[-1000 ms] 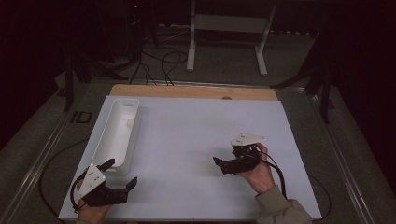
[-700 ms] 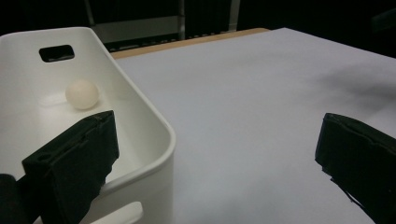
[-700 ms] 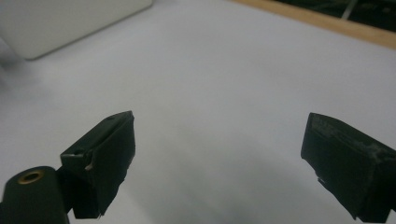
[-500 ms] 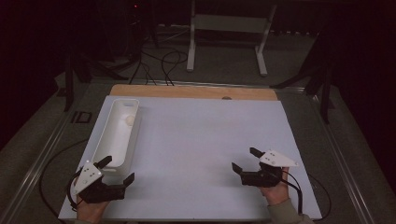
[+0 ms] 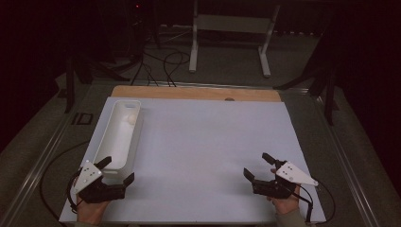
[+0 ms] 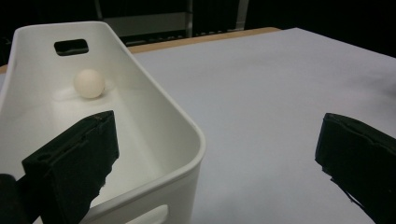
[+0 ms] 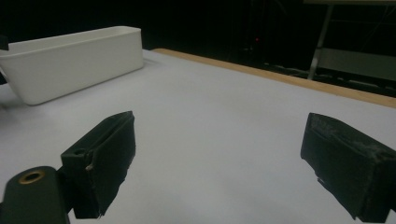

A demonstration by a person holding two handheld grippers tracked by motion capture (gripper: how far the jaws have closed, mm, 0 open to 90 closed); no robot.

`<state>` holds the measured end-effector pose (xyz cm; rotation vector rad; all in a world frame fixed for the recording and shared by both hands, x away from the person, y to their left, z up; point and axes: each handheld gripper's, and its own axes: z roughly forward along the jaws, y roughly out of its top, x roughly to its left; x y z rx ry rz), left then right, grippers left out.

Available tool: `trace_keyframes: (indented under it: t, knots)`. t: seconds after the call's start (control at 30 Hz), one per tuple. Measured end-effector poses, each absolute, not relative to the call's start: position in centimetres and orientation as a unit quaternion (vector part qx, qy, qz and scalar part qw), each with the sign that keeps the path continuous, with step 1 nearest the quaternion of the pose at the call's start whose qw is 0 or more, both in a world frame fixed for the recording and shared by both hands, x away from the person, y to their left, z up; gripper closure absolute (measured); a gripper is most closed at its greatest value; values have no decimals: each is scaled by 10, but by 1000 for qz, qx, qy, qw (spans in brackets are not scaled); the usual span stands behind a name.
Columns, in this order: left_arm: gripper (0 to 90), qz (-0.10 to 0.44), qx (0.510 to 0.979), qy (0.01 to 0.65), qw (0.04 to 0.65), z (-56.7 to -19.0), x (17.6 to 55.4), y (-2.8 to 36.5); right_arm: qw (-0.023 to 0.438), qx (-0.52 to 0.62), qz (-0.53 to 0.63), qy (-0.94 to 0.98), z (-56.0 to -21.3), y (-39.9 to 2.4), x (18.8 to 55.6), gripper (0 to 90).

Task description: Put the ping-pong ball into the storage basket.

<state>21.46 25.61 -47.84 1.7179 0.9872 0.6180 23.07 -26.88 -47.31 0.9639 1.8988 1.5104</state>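
1. White, long, rounded plastic bin [image 5: 117,137] is seen lying lengthwise along the left side of the pale sheet-covered counter [image 5: 203,151], its far end reaching toward the wooden strip at the counter's back edge.
2. A small, cream-coloured round ball [image 6: 89,83] is seen resting inside the bin, near the far end wall, just below the handle slot cut into that wall. In the high view the ball [image 5: 130,118] is seen at the same far end.
3. The left gripper [image 5: 116,171] is held at the counter's near left corner, with its jaws spread wide apart and nothing between them.
4. In the left gripper view, one black jaw is seen over the inside of the bin's near end, and the other jaw is seen outside it, over the bare counter; the bin's near corner wall lies between the two. Whether either jaw touches the wall cannot be told.
5. The right gripper [image 5: 256,165] is held at the near right of the counter, well apart from the bin, its jaws likewise spread wide with nothing held.
6. In the right gripper view, the bin [image 7: 70,60] is seen far off at the left, beyond the parted jaws.
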Motion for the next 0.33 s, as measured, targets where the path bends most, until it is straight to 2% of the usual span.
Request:
trace_keyframes:
  t: [0.33]
  knots:
    - [0, 264, 721, 406, 496, -481, 215, 253, 266, 351, 567, 696, -475, -271, 230, 101]
